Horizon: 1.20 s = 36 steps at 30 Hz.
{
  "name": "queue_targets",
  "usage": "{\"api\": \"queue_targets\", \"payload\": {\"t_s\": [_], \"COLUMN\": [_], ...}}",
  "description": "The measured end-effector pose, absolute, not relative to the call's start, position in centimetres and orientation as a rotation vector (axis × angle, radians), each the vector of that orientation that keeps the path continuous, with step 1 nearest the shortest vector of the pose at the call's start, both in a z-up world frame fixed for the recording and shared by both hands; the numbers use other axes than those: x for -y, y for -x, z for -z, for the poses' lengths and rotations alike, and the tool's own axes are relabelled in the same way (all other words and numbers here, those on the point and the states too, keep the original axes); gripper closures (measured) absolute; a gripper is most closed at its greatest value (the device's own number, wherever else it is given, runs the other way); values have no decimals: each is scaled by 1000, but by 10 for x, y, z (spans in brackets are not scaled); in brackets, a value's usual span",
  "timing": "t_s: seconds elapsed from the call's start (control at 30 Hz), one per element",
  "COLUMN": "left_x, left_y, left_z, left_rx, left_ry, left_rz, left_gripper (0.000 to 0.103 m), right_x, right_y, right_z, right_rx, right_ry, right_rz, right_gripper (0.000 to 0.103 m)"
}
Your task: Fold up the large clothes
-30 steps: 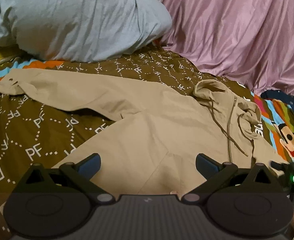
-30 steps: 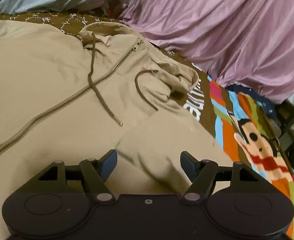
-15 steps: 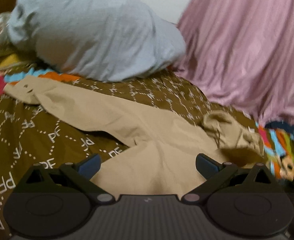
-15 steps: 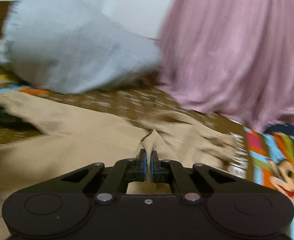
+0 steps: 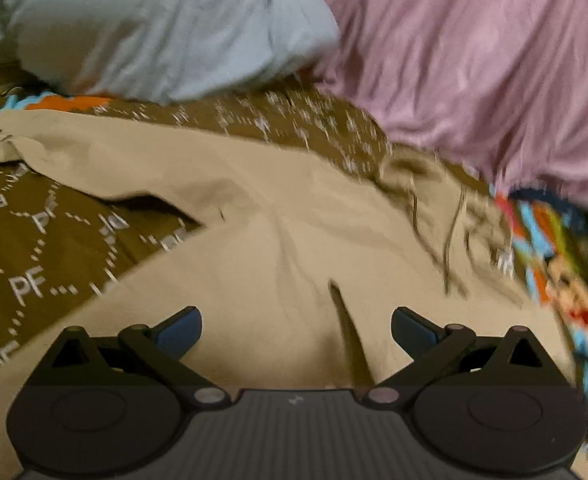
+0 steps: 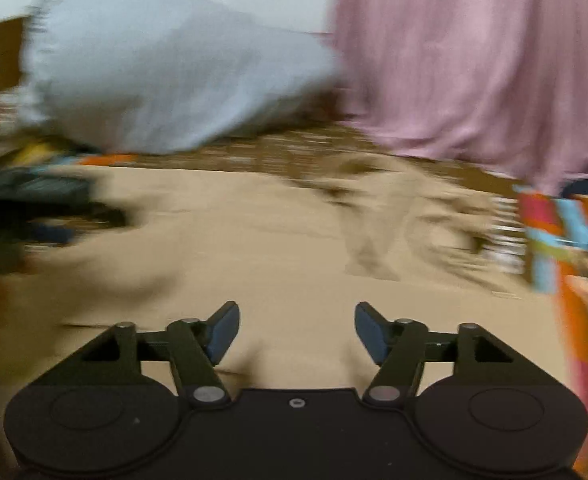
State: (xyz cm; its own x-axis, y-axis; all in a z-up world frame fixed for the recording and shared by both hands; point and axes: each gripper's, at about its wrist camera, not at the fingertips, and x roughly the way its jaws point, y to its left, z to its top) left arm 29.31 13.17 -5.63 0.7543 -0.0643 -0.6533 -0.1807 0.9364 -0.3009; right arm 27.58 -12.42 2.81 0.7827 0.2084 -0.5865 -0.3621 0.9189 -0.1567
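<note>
A tan zip hoodie (image 5: 277, 216) lies spread on the bed, one sleeve stretched to the far left (image 5: 53, 148), its hood and drawstrings at the right (image 5: 434, 192). It also fills the middle of the blurred right wrist view (image 6: 277, 240). My left gripper (image 5: 296, 326) is open and empty just above the hoodie's body. My right gripper (image 6: 297, 330) is open and empty above the tan cloth. A dark blurred shape at the left of the right wrist view (image 6: 33, 208) looks like the other gripper.
The bed has a brown cover printed with white letters (image 5: 29, 256). A pale blue pillow (image 5: 153, 28) lies at the back left. A pink draped cloth (image 5: 474, 68) hangs at the back right. A bright cartoon blanket (image 5: 566, 280) lies at the right edge.
My right gripper, shut on a pinch of the hoodie half a second ago, has opened and let the cloth go. Both views have shifted and are blurred by motion.
</note>
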Motion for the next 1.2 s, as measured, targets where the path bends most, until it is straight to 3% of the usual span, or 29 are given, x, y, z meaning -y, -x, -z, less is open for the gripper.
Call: {"api": "queue_targets", "payload": {"t_s": [0.3, 0.53, 0.67, 0.73, 0.9, 1.2], "left_x": [-78, -89, -134, -166, -260, -439], "left_y": [-299, -301, -293, -283, -261, -292], "left_z": [90, 78, 38, 15, -4, 20], "left_rx": [-818, -834, -739, -692, -614, -678], "left_ry": [31, 93, 252, 306, 413, 424], "left_rz": [-118, -125, -187, -239, -362, -531], "left_gripper": [1, 1, 1, 1, 1, 3], "right_x": [246, 252, 247, 235, 200, 153], "right_y": [-364, -358, -339, -315, -238, -152], "right_z": [27, 57, 29, 11, -21, 5], "right_rx": [-662, -698, -657, -640, -667, -615], "right_ry": [345, 352, 286, 232, 119, 192], "right_rz": [261, 281, 221, 164, -30, -166], "right_gripper": [34, 33, 23, 10, 1, 1]}}
